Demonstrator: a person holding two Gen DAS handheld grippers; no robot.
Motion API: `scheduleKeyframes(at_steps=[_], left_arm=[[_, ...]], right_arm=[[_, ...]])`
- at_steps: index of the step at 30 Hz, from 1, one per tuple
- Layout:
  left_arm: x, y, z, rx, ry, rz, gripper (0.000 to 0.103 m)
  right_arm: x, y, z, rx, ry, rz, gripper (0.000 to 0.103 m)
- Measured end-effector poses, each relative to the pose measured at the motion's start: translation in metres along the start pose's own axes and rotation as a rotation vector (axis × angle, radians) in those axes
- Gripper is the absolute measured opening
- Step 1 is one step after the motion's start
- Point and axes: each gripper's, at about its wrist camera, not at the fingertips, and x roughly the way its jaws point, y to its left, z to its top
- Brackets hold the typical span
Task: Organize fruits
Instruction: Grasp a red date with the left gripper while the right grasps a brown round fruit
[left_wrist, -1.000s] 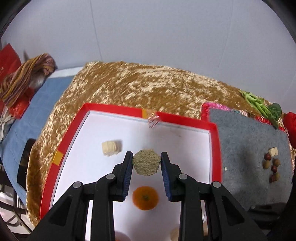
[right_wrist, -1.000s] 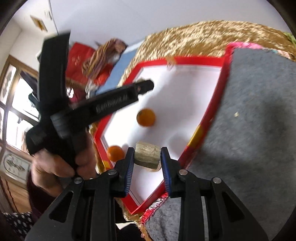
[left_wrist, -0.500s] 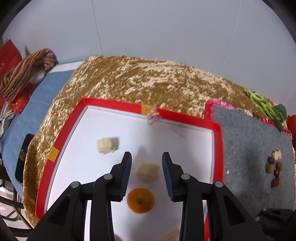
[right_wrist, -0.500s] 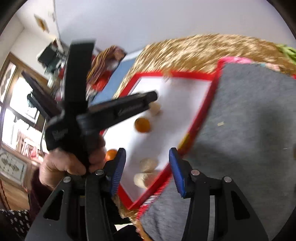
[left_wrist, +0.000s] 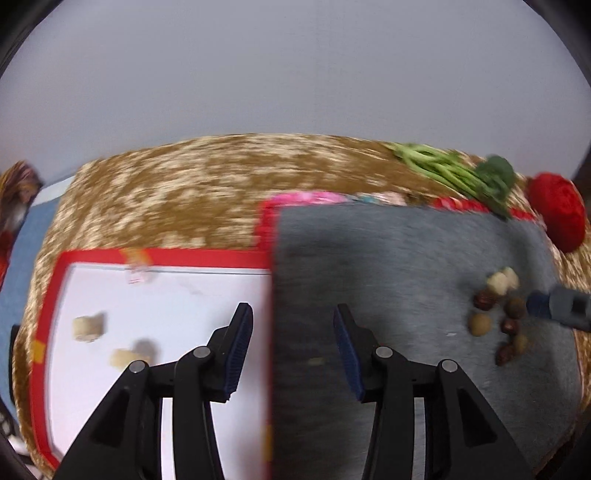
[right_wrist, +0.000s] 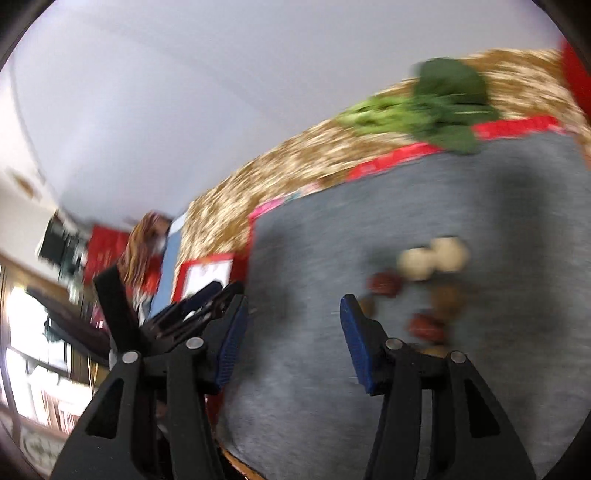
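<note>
My left gripper (left_wrist: 291, 350) is open and holds nothing; it hangs over the seam between the red-rimmed white tray (left_wrist: 162, 254) and the grey felt mat (left_wrist: 388, 258). Two pale fruit chunks (left_wrist: 88, 326) (left_wrist: 123, 357) lie on the tray's left half. A cluster of small brown, red and pale fruits (left_wrist: 498, 314) lies on the mat's right side. My right gripper (right_wrist: 291, 332) is open and nothing is between its fingers; it is above the mat, just left of the blurred fruit cluster (right_wrist: 417, 280). Its tip (left_wrist: 554, 308) shows beside that cluster in the left wrist view.
Green leafy stalks (left_wrist: 458, 173) and a red round object (left_wrist: 557, 214) lie at the mat's far right edge on the gold cloth (left_wrist: 166, 184). In the right wrist view, the greens (right_wrist: 436, 110) are far ahead and the other gripper (right_wrist: 177, 314) is at left.
Both grippers let go of their pale chunks onto the tray and opened wide. Both have swung right, from the white tray toward the grey mat and its fruit cluster.
</note>
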Motion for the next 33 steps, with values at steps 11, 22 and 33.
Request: scheduleKeyframes(at_steps=[11, 22, 33], left_arm=[[0.008, -0.069, -0.001, 0.149, 0.008, -0.12, 0.045], [-0.004, -0.1, -0.014, 0.302, 0.019, -0.224, 0.045], [-0.011, -0.14, -0.035, 0.516, 0.055, -0.364, 0.045]], right_arm=[[-0.026, -0.062, 0.002, 0.163, 0.041, -0.181, 0.054], [0.004, -0.053, -0.012, 0.078, 0.172, -0.286, 0.04], [0.027, -0.038, -0.02, -0.074, 0.185, -0.424, 0.024]])
